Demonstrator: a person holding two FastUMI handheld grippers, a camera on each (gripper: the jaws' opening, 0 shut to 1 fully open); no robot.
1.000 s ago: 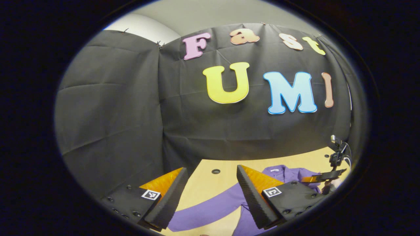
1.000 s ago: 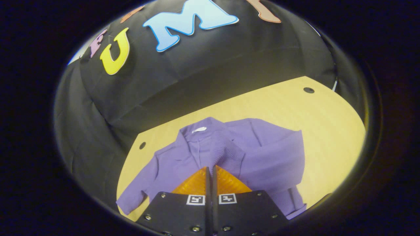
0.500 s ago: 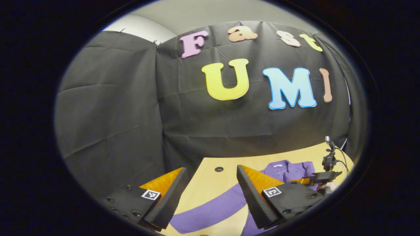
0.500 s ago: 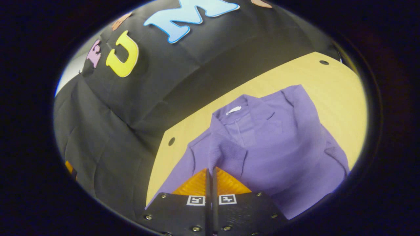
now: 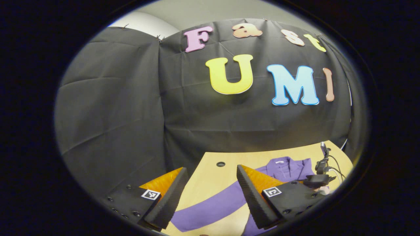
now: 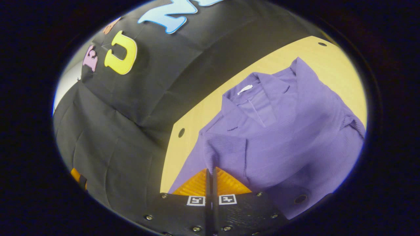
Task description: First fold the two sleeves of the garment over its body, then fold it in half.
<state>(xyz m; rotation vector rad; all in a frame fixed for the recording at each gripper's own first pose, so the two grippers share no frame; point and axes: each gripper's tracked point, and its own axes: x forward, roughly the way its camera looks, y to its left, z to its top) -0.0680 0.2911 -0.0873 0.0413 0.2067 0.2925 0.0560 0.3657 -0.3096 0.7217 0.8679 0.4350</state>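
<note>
In the right gripper view, the right gripper (image 6: 210, 173), with black fingers backed by ribbed orange plates, is clenched: its two fingers meet along a thin dark seam, and a pinched ridge of purple cloth rises straight out of their tips. That cloth is the cuff end of one sleeve (image 6: 225, 154) of the purple ribbed-knit collared garment (image 6: 295, 131), drawn over the garment's body as a ribbed rectangular flap.

In the left gripper view, the left gripper (image 5: 210, 190) hangs released, its two black, rough-textured foam wedge fingers spread wide with bare table and a band of purple between them, pressing on nothing. That band is the other long purple sleeve (image 5: 213, 206), lying stretched out flat on the pale yellow wooden table (image 5: 210, 173) below the fingers.

The garment lies face up on the table, its collar and a small white neck label (image 6: 245, 89) toward the black cloth wall (image 5: 115, 108). In the right gripper view, bare wood runs between the collar and the wall, and a strip of it lies beside the garment's left shoulder, where a small dark round hole (image 6: 181, 132) sits near the table edge. In the left gripper view, a similar hole (image 5: 220, 164) lies in open wood ahead of the fingers, with the right gripper (image 5: 316, 179) over the garment at the far right.
</note>
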